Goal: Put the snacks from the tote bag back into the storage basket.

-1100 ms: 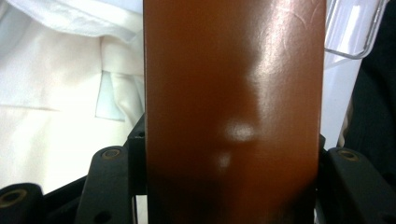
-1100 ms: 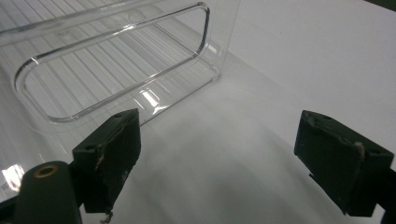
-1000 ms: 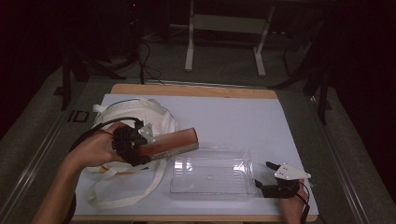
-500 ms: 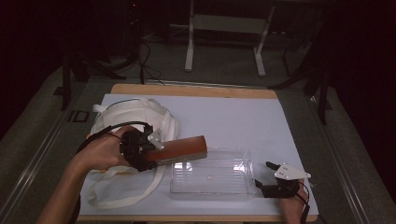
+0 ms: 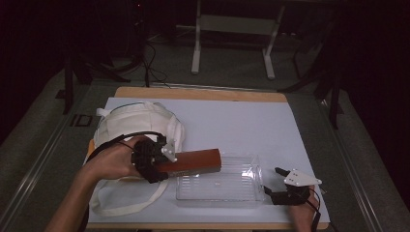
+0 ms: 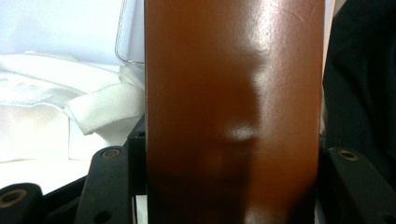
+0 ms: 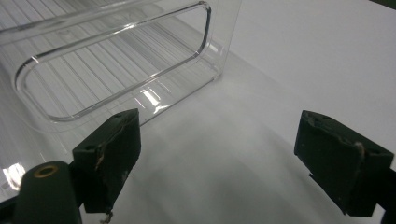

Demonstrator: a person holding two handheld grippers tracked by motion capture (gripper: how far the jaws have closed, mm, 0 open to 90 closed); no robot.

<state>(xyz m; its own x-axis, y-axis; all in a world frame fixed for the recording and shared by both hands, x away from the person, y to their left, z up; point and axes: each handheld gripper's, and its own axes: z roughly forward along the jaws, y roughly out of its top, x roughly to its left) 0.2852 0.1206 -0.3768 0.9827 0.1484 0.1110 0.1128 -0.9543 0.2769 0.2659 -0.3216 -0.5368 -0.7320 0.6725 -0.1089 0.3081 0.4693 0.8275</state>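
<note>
Reddish-brown glossy block (image 5: 193, 162), clear ribbed bin (image 5: 217, 185), cream-white cloth bag (image 5: 138, 124), pale blue-white table mat (image 5: 232, 121), black fingers (image 7: 109, 154)

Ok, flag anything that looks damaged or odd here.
The right hand-held gripper has worn pads: edges chipped and frayed. Otherwise nothing stands out; the brown box is held level over the clear bin.

Brown box (image 5: 193, 162) level, far end over clear bin (image 5: 218, 185) rim.

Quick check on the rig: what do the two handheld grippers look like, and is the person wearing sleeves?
Both are black. The left gripper trails a black cable looping over the hand; the right gripper carries a grey three-cornered plate on top, and its pads look worn. Forearms are bare.
</note>
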